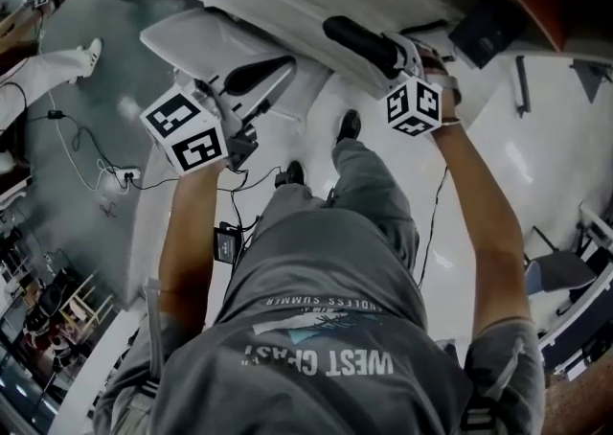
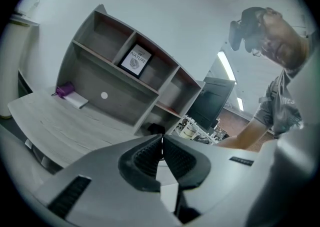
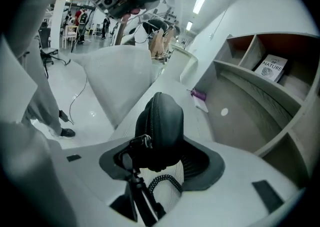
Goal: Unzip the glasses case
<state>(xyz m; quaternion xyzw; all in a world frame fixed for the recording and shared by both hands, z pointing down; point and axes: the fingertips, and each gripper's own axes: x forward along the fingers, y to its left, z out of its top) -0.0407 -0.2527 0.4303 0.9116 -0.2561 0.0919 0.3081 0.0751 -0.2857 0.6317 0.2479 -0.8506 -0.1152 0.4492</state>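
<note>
The right gripper (image 3: 159, 153) clamped its ribbed pads on the black, rounded, hard-shell glasses case (image 3: 160, 118). The case's zip ran round its rim, with a metal pull (image 3: 142, 142) at the near end. In the head view the case hung over the front edge of the pale grey wood-grain desktop (image 2: 60, 126). The left gripper (image 2: 161, 138) was pressed together with nothing in it. On the shelving behind, a framed card (image 2: 134, 61) read "NATURE". A small purple object (image 2: 65, 91) lay on a white pad at the desktop's back edge. The grey T-shirt (image 1: 326, 347) read "WEST COAST".
</note>
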